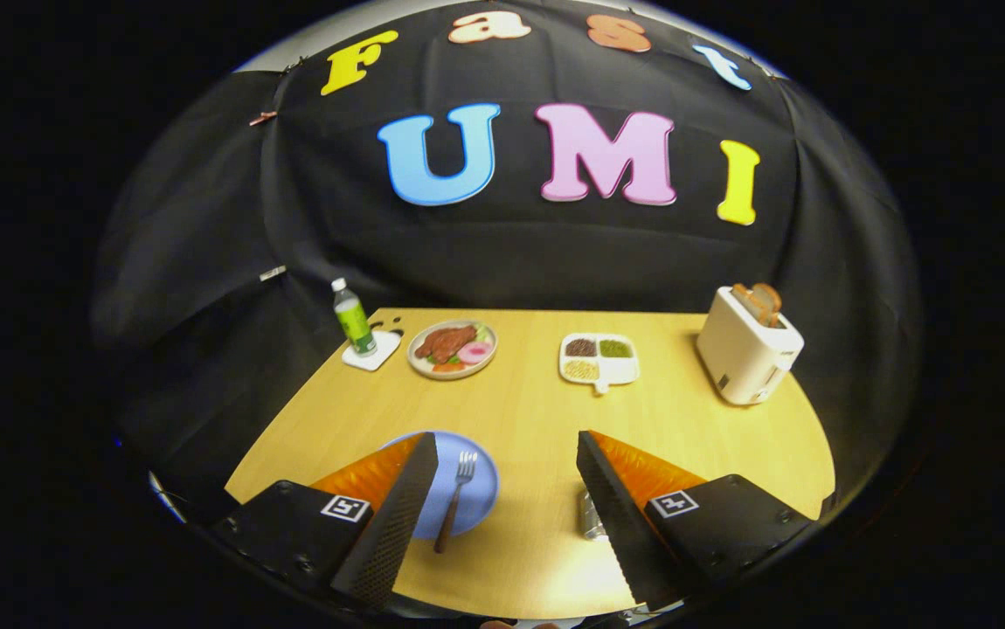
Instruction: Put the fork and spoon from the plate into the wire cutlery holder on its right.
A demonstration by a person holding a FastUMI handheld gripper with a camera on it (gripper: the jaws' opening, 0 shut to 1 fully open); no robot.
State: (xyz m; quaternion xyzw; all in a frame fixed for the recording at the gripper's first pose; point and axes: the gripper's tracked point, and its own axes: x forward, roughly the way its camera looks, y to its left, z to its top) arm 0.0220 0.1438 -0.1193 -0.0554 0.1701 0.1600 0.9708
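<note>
Claw (507,441): fingers spread wide apart, holding nothing, raised above the near part of the bench (537,411).

Fork (455,498): lies on the plate between the fingers, just beside the left one; prongs toward the far edge, brown handle reaching over the plate's near rim.

Plate (476,502): blue, round, near the bench's near edge; its left part is hidden behind the left finger.

Spoon: cannot be made out.

Cutlery holder (591,515): a shiny wire piece just inside the right finger, mostly covered by it, well apart from the plate on its right.

Dish of food (453,349): round, toward the far edge, left of centre, with brown meat, pink slice and greens.

Bottle (352,317): upright, green label, white cap, on a white coaster (373,351) at the far left corner.

Divided tray (599,359): white, three fillings, far edge, right of centre.

Toaster (747,348): cream, at the far right corner, bread standing in its slots.
</note>
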